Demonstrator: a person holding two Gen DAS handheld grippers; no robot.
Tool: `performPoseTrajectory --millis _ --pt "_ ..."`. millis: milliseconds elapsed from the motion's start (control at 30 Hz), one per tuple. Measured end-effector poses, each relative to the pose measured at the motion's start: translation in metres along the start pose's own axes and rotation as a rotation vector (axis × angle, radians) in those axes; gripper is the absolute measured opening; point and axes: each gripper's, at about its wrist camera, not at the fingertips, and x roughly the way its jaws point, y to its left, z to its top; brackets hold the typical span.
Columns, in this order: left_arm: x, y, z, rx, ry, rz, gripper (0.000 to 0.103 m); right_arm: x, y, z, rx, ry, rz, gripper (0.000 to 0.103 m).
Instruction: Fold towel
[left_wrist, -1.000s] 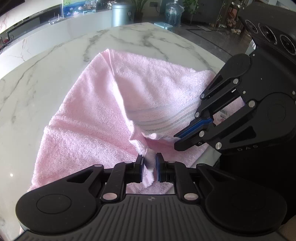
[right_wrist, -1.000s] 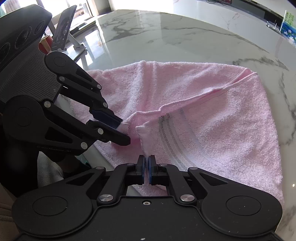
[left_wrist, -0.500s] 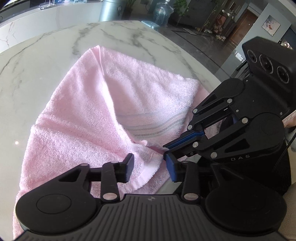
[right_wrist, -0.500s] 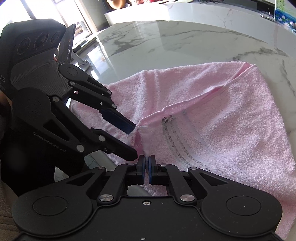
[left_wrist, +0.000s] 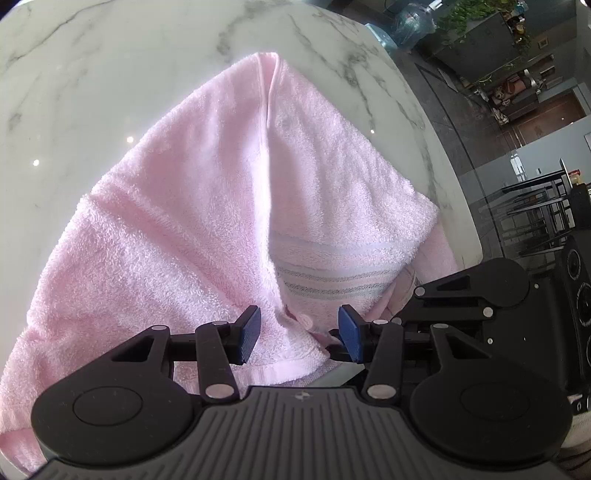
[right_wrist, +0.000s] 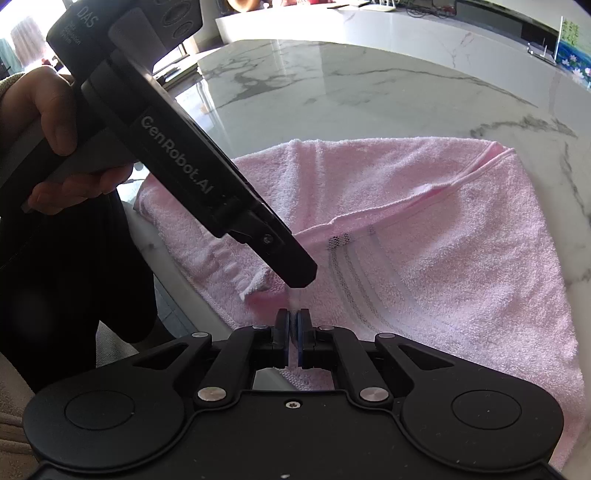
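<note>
A pink towel (left_wrist: 203, 221) with grey stripes lies folded over on the white marble table (left_wrist: 110, 74), one folded edge running away from me. My left gripper (left_wrist: 299, 325) stands open just above the near towel corners; cloth lies between its blue pads without being pressed. In the right wrist view the left gripper (right_wrist: 299, 273) slants down from a person's hand (right_wrist: 48, 110) to the towel (right_wrist: 443, 258). My right gripper (right_wrist: 293, 325) is shut on a corner of the towel near the table's front edge. Its black housing (left_wrist: 480, 291) sits close beside the left gripper.
The table's rounded edge (left_wrist: 454, 177) drops to a dark floor with water bottles (left_wrist: 406, 22), plants and a metal rack (left_wrist: 535, 206). The near edge (right_wrist: 177, 280) runs under the towel's hanging side. Bare marble (right_wrist: 369, 92) stretches beyond the towel.
The left gripper opened and let go of the towel corner, then rolled and shifted over the towel. The right gripper stayed shut on its corner.
</note>
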Motion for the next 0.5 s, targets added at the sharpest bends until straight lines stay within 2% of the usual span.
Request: performPoseTrajectory --millis 100,167,267,500 --pt "0.011 -0.005 0.003 -0.018 0.032 0.041 0.045 0.0 0.002 0.0 -0.005 -0.002 -0.004 0.003" --pt "0.018 -0.009 0.005 -0.019 0.047 0.073 0.04 0.0 0.003 0.0 -0.006 -0.002 -0.006 0.003" --pt "0.023 -0.014 0.006 -0.015 0.05 0.118 0.024 0.0 0.005 -0.001 -0.012 0.002 -0.013 0.003" --pt "0.026 -0.021 0.005 -0.005 0.037 0.15 0.01 -0.001 0.009 -0.002 -0.015 -0.002 -0.044 0.003"
